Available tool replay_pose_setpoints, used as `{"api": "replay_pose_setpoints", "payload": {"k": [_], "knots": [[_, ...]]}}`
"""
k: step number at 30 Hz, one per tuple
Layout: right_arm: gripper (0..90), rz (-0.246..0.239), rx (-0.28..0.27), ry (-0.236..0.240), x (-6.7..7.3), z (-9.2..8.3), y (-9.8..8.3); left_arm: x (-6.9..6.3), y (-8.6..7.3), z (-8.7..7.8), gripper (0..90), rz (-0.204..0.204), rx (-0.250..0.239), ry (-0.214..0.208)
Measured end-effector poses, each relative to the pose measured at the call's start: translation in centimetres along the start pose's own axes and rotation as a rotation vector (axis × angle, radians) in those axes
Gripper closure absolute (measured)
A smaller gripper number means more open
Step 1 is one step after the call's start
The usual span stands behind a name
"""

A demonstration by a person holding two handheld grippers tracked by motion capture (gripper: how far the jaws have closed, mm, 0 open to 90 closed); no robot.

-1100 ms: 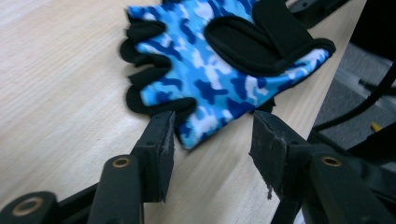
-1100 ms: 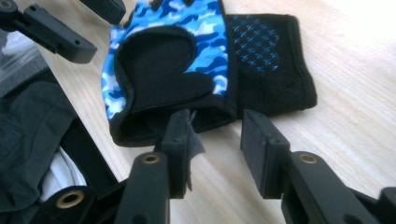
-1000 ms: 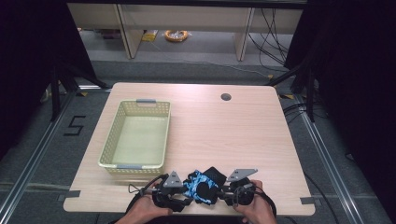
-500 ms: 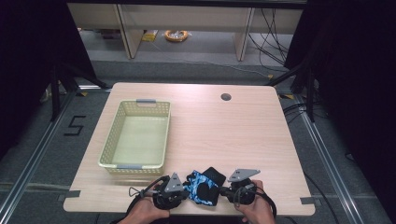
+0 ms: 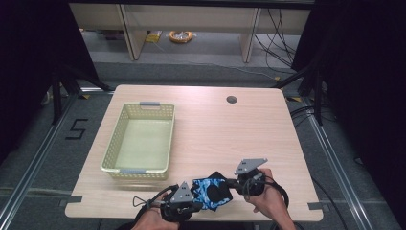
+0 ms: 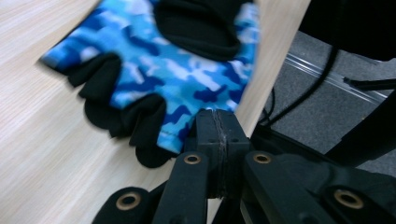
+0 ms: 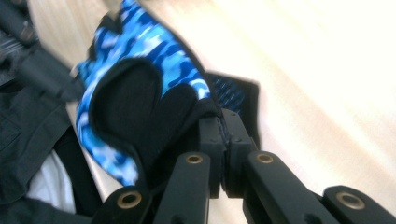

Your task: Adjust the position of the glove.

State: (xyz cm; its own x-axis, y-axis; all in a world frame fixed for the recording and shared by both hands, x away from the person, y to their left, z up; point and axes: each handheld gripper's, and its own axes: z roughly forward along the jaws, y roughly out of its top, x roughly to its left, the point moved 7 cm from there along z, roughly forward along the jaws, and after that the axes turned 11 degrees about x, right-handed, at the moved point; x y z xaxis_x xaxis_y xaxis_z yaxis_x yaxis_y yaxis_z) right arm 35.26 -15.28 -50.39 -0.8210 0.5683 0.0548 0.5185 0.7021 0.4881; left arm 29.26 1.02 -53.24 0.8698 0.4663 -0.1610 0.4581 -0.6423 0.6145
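From above, the blue camouflage fingerless glove (image 5: 210, 191) hangs between both grippers near the table's (image 5: 230, 134) front edge, right of the yellow basket (image 5: 141, 139). The left gripper (image 6: 217, 140) view shows its jaws clamped on the glove's hem by the finger stubs. The right gripper (image 7: 219, 135) view alone reveals the black palm pad, pinched at its edge. Soft, light, floppy fabric: edges look the best hold.

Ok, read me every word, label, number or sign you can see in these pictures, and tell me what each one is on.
"5": a large black numeral marked on the grey floor left of the light wooden table.
The blue camouflage fingerless glove with black padding and the pale yellow plastic mesh basket carry no readable text.
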Motion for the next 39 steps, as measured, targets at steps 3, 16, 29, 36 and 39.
{"api": "replay_pose_setpoints", "payload": {"k": [3,16,29,36,39], "knots": [[89.2,-0.011,0.027,0.042,-1.0,0.4,1.3,0.1,0.7,0.6,89.0,-0.024,-0.013,-0.005],[89.3,-0.081,0.109,0.087,-3.5,3.4,3.2,0.2,2.0,3.1,88.8,-0.034,0.003,-0.021],[83.1,-0.064,0.089,0.094,-4.7,5.4,2.4,-0.2,1.8,4.6,85.5,-0.036,0.035,-0.039],[82.5,0.026,0.1,0.095,-4.5,5.3,1.5,-0.1,1.5,4.7,83.5,-0.039,0.034,-0.026],[84.6,0.042,0.097,0.085,-4.0,5.2,1.2,0.0,1.3,4.4,83.6,-0.024,0.037,-0.02]]}}
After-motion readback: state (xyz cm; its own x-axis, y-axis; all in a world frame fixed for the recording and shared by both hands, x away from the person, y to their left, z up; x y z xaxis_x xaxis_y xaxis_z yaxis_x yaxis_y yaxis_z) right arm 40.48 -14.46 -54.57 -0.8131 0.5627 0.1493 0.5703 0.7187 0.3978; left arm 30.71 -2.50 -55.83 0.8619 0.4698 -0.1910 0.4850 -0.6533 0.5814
